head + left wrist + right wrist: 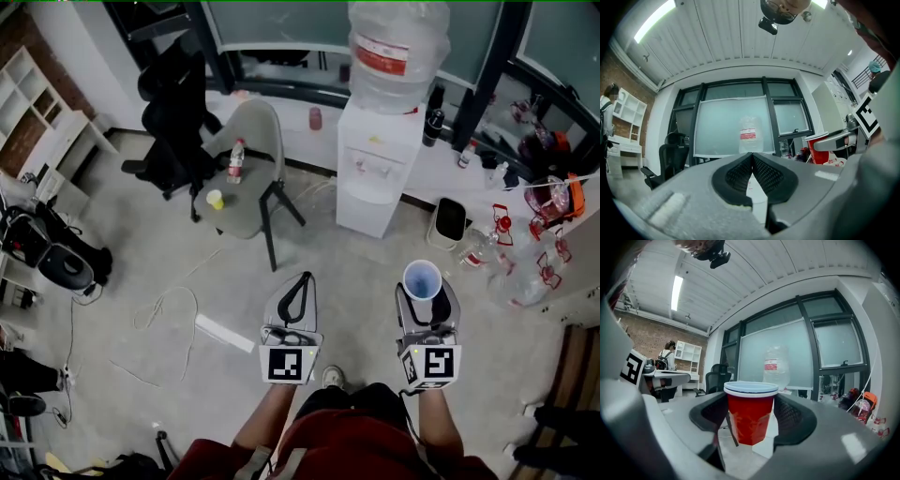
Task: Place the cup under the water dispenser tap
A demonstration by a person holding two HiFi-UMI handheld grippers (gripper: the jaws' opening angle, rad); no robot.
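Cup [750, 418] upright, mouth up, gripped in right tool [428, 298]

Bare floor [375, 272] in front of dispenser [370, 202]: open lane straight to its front. Left of dispenser: grey chair [251, 155], one leg splayed toward the lane; black chair [173, 122] further left. Right of dispenser: dark bin [451, 220] near its base, then bottles [486, 248] scattered on the floor. Cable [169, 309] and white strip [223, 333] lie well left of the lane.
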